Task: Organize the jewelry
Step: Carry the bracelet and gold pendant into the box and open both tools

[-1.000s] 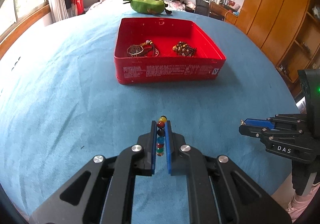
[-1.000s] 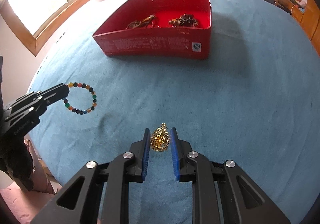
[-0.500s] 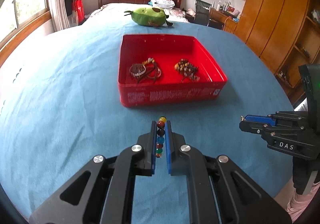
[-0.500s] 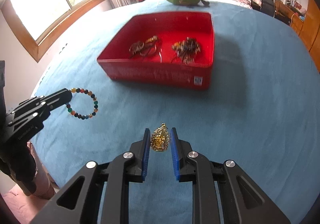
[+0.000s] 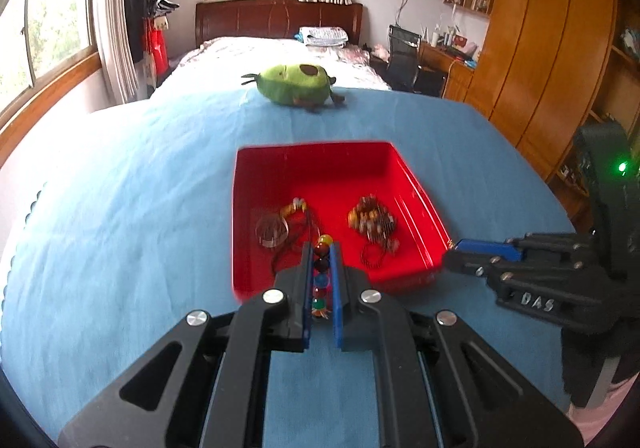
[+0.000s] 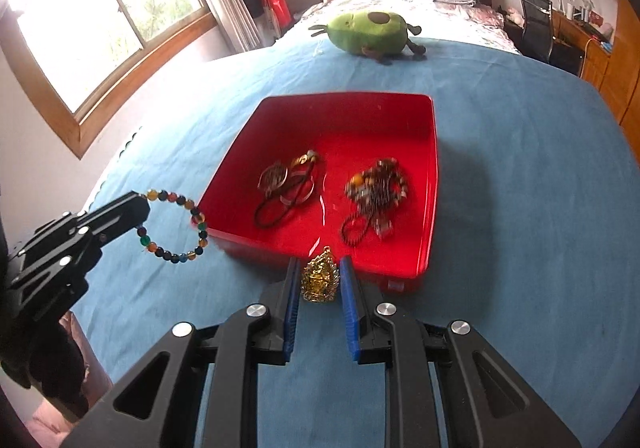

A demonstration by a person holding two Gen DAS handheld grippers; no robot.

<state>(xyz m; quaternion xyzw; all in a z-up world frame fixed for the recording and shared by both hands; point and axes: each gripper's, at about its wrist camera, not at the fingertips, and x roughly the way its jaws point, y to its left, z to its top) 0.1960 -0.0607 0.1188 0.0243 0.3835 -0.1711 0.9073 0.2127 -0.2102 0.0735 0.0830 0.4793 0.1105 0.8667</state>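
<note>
1. Left gripper: the fingers are clenched on the bead bracelet, gripping one side of the loop. In the left wrist view the beads run in a line along the finger axis; in the right wrist view the rest of the loop hangs free beyond the tips, held above the blue bedcover.

2. Right gripper: the fingers are clenched on the gold pendant, which stands upright between the blue pads with its pointed end toward the tray.

3. Red tray: it sits on the bedcover ahead of both grippers, toward the headboard end of the bed. It already holds a corded pendant piece on its left half and a dark bead cluster on its right half, the two lying apart.

4. Deciding relation: the tray's near wall lies directly forward of both pairs of fingers. The right gripper's tips are just at that wall, near its right half. The bracelet's far beads overlap the tray's near-left corner in the right wrist view, though whether they are past the rim cannot be told.

5. Judgement: both pieces are about equally close to release. A short forward carry over the near wall should precede letting go. The bare tray floor toward the far wall offers room.

6. Risk: the hanging loop may catch on the rim.
</note>
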